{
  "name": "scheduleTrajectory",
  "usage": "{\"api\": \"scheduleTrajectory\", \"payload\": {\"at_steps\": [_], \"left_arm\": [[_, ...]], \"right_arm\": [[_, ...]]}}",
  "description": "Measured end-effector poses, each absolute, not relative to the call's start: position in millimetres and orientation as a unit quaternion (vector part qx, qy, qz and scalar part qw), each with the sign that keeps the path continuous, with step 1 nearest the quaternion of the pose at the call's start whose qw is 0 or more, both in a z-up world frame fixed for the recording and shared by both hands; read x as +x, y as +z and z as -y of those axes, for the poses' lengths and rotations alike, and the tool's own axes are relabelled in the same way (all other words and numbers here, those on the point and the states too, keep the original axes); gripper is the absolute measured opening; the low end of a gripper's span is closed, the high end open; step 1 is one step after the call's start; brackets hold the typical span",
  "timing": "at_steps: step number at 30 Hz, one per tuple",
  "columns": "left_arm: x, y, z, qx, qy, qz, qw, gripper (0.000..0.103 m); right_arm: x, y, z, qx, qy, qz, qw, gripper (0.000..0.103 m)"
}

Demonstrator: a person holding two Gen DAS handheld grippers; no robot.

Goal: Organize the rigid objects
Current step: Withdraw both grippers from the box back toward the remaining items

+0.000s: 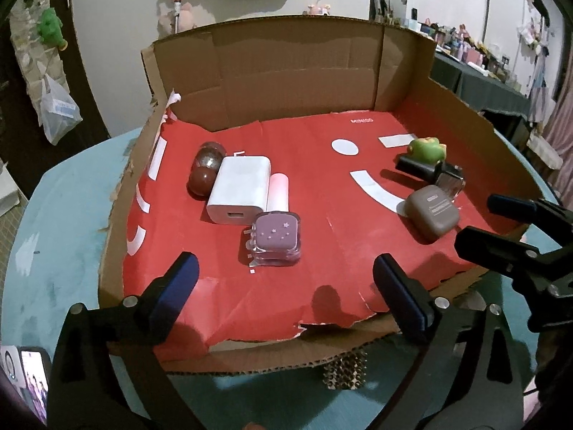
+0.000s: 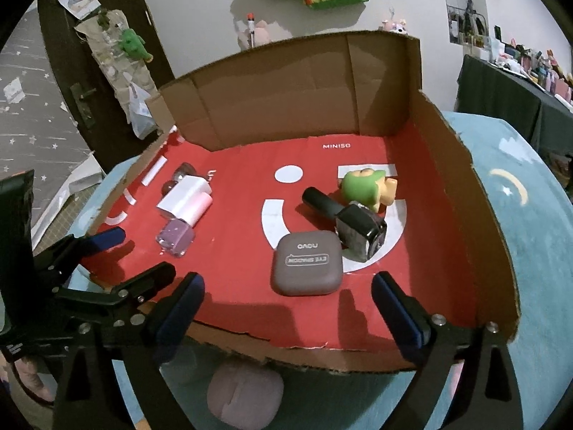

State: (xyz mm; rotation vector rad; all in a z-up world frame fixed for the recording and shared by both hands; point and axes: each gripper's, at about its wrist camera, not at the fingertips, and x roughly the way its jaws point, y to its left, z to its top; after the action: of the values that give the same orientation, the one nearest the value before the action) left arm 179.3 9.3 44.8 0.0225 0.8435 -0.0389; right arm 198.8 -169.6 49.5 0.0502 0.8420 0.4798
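A cardboard tray [image 1: 118, 197] [image 2: 490, 236] lined with red paper holds two groups. On the left lie a brown ball capsule [image 1: 204, 172], a white charger block [image 1: 240, 188] [image 2: 182, 193], a pink roll [image 1: 278, 191] and a purple star case [image 1: 277, 234] [image 2: 176, 238]. On the right lie a brown eye-shadow case [image 1: 431, 213] [image 2: 307, 268], a black bottle [image 1: 429, 172] [image 2: 358, 227] and a green toy [image 1: 426, 148] [image 2: 365, 186]. My left gripper [image 1: 284, 286] is open and empty, near the purple case. My right gripper [image 2: 288, 304] is open and empty, just before the eye-shadow case.
The tray rests on a round teal-covered table [image 1: 53, 251] [image 2: 530, 251]. A studded object [image 1: 345, 369] and a mauve pouch [image 2: 245, 390] sit under the tray's front edge. A phone [image 1: 34, 380] lies at the lower left. The tray's back wall [image 1: 286, 71] stands high.
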Motion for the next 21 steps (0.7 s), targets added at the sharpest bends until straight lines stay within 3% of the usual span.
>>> {"api": "scheduleTrajectory", "payload": {"at_steps": [3, 21], "left_arm": [[177, 45, -10, 0.006, -0.022, -0.408, 0.912, 0.103], [151, 63, -5, 0.011, -0.012, -0.374, 0.927, 0.103]], "right_arm": [[193, 54, 170, 0.026, 0.237, -0.396, 0.887, 0.103], [174, 67, 179, 0.041, 0.242, -0.363, 0.899, 0.103]]}}
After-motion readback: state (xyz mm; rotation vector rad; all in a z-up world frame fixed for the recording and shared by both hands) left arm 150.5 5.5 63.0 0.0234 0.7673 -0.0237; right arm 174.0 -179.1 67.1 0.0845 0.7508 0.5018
